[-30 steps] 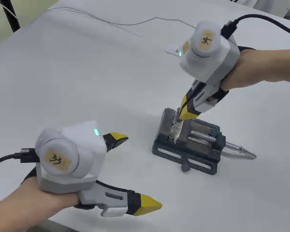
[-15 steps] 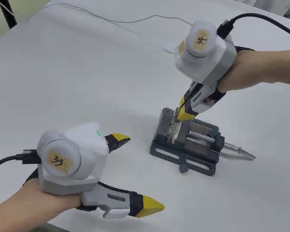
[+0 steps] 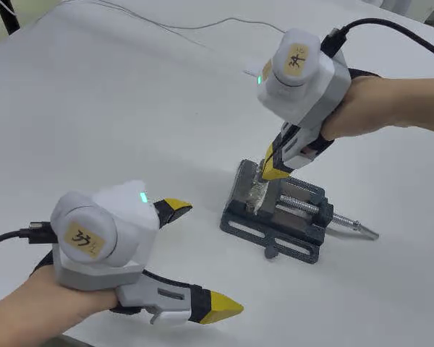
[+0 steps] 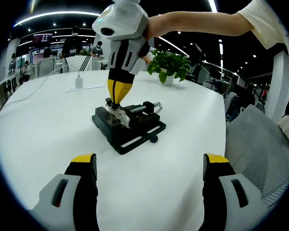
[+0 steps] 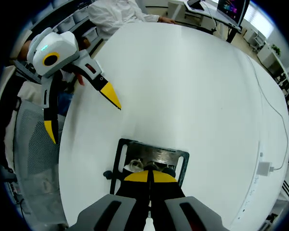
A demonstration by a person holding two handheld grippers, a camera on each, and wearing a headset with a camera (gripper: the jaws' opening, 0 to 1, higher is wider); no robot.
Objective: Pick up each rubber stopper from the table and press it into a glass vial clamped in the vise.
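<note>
right gripper point(image 3: 273, 172): jaws together at vial point(image 3: 260, 191)
left gripper point(image 3: 205, 256): jaws apart
vial: brittle glass; press axially, gently

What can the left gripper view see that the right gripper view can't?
The left gripper view brings a green potted plant on the table, and the right gripper from the side, its fingers shut and pointing down at the vise. The right gripper view brings the left gripper, its fingers wide open, and a look straight down into the vise. Both share the vise and the white table.
</note>
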